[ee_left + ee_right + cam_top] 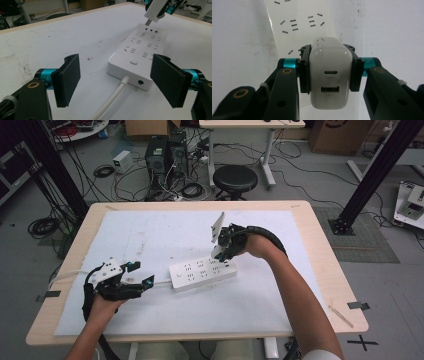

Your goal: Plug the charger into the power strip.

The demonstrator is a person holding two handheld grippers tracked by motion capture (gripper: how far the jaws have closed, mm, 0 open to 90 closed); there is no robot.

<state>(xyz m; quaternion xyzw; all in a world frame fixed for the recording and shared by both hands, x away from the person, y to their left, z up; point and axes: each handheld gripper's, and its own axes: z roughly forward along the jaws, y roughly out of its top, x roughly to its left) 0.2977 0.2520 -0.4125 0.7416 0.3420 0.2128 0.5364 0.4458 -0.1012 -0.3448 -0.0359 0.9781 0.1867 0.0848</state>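
A white power strip (202, 271) lies near the middle of the counter (320, 250), on a white sheet (165, 235) that leaves a bare wooden border on every side. Bare sheet surrounds the strip on all sides, widest on its far side.

The right gripper (223, 251) hangs over the strip's far end, its fingers clenched on a white USB charger (329, 75). The right gripper view shows the charger's two ports facing the camera and the strip's socket slots beyond it. The left gripper view shows instead the charger's metal prongs (148, 22) just above the strip's end sockets; whether they touch is unclear.

The left gripper (135, 275) sits just beside the strip's cable end, fingers released and spread wide, grasping nothing. Between them its own view shows the strip's white cable (113, 98), a switch and a round port on the end face.
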